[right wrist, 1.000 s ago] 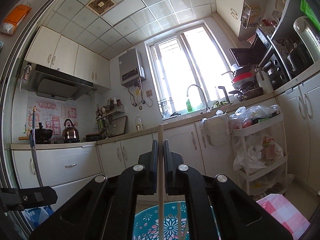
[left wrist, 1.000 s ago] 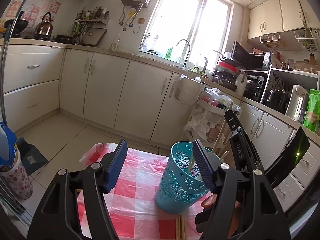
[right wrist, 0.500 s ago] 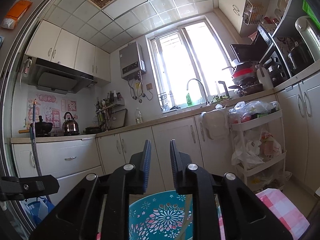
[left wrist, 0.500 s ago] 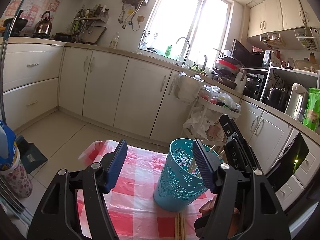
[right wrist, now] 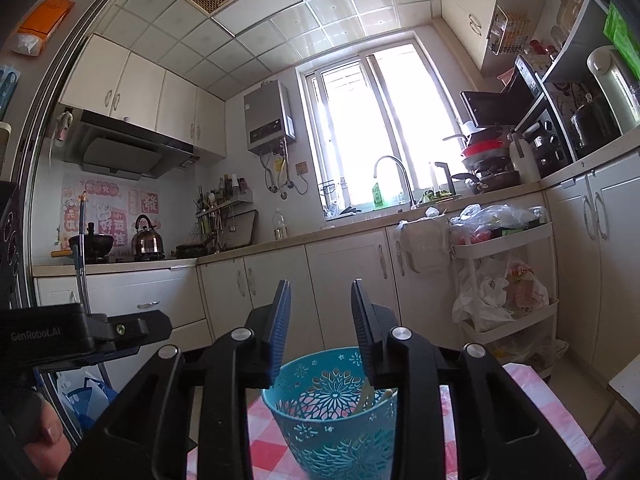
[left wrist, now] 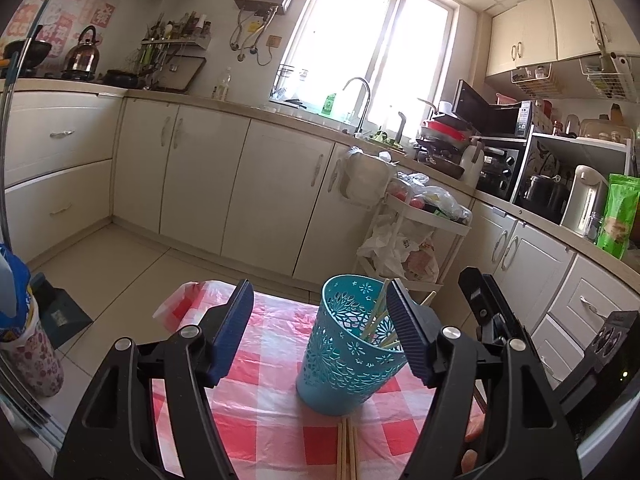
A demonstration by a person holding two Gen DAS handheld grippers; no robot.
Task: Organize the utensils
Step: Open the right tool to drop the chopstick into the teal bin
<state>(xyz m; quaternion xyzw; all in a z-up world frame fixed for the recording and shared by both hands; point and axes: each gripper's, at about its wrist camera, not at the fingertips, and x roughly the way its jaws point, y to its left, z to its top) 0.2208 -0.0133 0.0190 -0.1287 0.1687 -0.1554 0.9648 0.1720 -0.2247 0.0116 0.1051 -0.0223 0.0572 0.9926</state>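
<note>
A teal perforated utensil holder point(left wrist: 347, 344) stands on the red-and-white checked tablecloth point(left wrist: 272, 416) and holds several chopsticks point(left wrist: 376, 320). It also shows in the right wrist view point(right wrist: 340, 408), with chopsticks point(right wrist: 366, 396) inside. Loose chopsticks point(left wrist: 346, 452) lie on the cloth in front of the holder. My left gripper point(left wrist: 320, 328) is open and empty, just before the holder. My right gripper point(right wrist: 321, 328) is open and empty, above and behind the holder's rim. The right gripper's body point(left wrist: 492, 320) shows at the right of the left wrist view.
The table's far edge point(left wrist: 224, 284) drops to the tiled floor. A white trolley point(left wrist: 416, 232) with bags stands by the cabinets beyond. The left gripper's body point(right wrist: 76, 332) shows at the left of the right wrist view.
My right gripper was shut on a chopstick above the holder; it has opened and the chopstick now stands in the holder. The right gripper has risen and drawn back. The left gripper stays open.
</note>
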